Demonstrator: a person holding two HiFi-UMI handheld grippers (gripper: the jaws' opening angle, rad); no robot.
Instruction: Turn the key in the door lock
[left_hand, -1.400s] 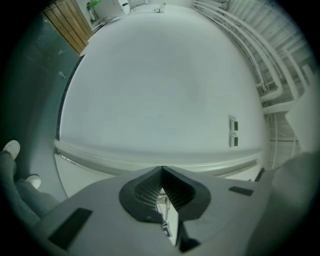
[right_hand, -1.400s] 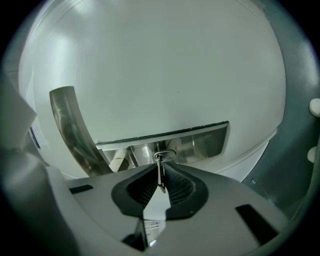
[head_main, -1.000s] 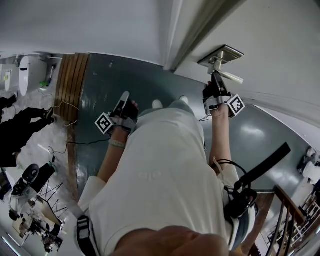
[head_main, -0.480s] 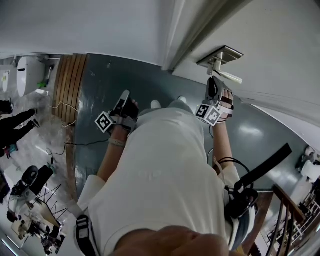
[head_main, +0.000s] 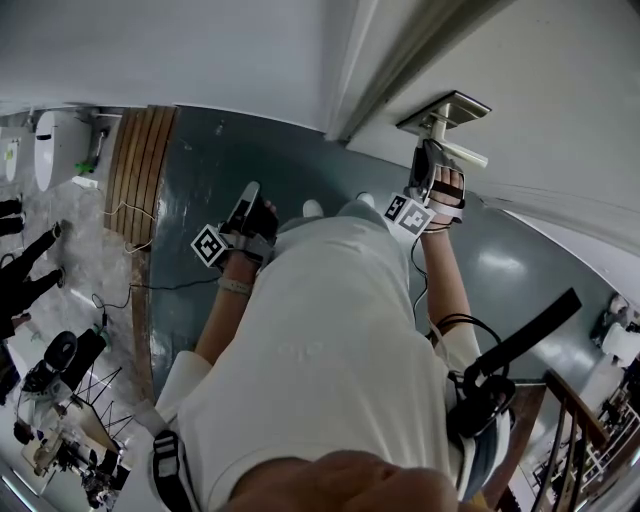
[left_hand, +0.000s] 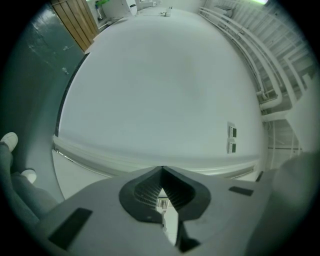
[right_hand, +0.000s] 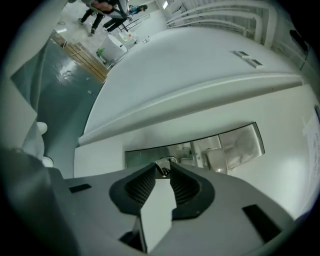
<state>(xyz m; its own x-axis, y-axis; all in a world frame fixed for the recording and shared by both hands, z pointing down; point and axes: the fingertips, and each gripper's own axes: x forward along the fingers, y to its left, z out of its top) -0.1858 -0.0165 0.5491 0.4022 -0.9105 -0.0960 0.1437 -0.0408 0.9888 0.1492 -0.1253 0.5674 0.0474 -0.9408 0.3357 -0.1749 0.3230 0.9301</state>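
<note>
Between tips of the right claw (right_hand: 161, 170), key (right_hand: 163, 165) in the lock plate (right_hand: 142, 156), jaws just opening, left claw (left_hand: 162, 171) closed and empty.

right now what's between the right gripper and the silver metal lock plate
Only the small metal key, between the right gripper's jaws, which have just been opening; the right gripper view shows it.

Below us we see a glossy dark green floor (head_main: 270, 170), with a strip of wooden slats (head_main: 140, 160) at far left and a thin cable (head_main: 128, 212) lying across its near end. Tripod gear (head_main: 60, 400) crowds the near left, and a wooden railing (head_main: 585, 420) stands near right.
</note>
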